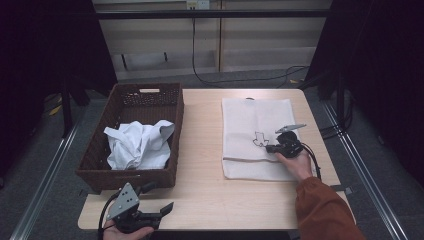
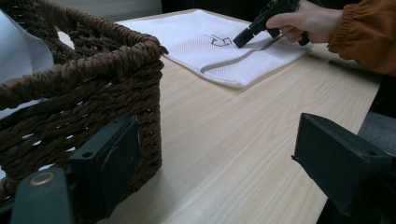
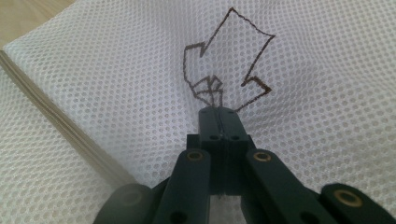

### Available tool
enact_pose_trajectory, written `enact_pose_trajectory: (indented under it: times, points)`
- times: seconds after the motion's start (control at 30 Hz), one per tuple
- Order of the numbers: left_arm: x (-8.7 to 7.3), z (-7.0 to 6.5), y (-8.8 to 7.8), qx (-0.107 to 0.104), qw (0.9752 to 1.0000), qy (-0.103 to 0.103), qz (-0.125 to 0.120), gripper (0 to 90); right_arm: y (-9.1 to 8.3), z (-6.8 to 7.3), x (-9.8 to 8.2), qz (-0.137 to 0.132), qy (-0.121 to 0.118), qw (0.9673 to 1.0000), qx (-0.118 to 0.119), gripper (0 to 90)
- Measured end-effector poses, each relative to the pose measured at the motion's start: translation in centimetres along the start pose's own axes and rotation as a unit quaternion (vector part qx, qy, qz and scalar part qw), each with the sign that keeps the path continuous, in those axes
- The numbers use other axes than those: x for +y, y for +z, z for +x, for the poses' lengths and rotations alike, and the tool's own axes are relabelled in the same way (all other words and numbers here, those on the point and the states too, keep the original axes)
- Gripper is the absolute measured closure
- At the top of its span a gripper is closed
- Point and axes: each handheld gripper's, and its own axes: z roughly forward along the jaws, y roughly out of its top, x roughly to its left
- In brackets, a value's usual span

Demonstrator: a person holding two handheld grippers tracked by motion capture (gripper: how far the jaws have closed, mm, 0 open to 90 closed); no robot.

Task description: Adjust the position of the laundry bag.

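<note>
A white mesh bag (image 1: 255, 125) lies flat on the right half of the table, with a dark arrow outline (image 1: 259, 139) drawn on it. My right gripper (image 1: 269, 148) rests on the bag, jaws shut. In the right gripper view the tips (image 3: 218, 112) pinch a pucker of mesh (image 3: 303, 70) at the arrow's (image 3: 224, 60) tail. My left gripper (image 1: 167, 207) is held at the front left table edge beside the wicker basket (image 1: 172, 150), jaws wide open with nothing between them. From the left gripper view, the right gripper (image 2: 238, 43) shows far off on the bag (image 2: 201, 37).
The brown wicker basket (image 2: 93, 65) stands on the table's left side and holds crumpled white cloth (image 1: 140, 142). Bare wood lies between basket and bag. A zip or seam band (image 3: 60, 126) runs across the bag near its front edge. Cables trail on the floor behind the table.
</note>
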Motion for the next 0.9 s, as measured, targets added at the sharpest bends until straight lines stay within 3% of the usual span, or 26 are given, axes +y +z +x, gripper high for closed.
enact_pose_trajectory:
  times: [0.07, 0.1, 0.13, 0.3, 0.4, 0.47, 0.9]
  points:
    - [0.0, 0.1, 0.0, -0.004, 1.0, 0.001, -0.003, 14.2, 0.0, 0.1, 0.0, 0.001, -0.001, 1.0, 0.004, 90.0]
    - [0.0, 0.2, 0.0, -0.012, 0.9998, -0.008, -0.01, 14.2, 0.0, 0.3, -0.1, 0.001, -0.007, 0.9999, 0.011, 90.0]
    - [0.0, 0.1, -0.2, 0.002, 1.0, -0.001, -0.01, 14.2, -0.1, 0.4, -0.1, 0.003, -0.007, 0.9999, 0.01, 90.0]
    - [0.0, 0.2, -0.1, -0.001, 0.9999, -0.006, -0.009, 14.2, 0.0, 0.8, -0.1, 0.004, -0.007, 0.9999, 0.014, 90.0]
    - [0.0, 0.1, 0.0, 0.002, 1.0, 0.008, 0.003, 14.2, 0.0, 1.0, -0.1, 0.005, -0.017, 0.9997, 0.02, 90.0]
    - [0.0, 0.2, 0.0, -0.002, 1.0, -0.001, 0.0, 14.2, 0.0, 1.2, -0.1, 0.004, -0.015, 0.9996, 0.023, 90.0]
    - [0.0, 0.1, 0.0, 0.005, 1.0, 0.001, 0.002, 14.3, 0.1, 2.3, -0.1, 0.009, -0.015, 0.9995, 0.027, 90.0]
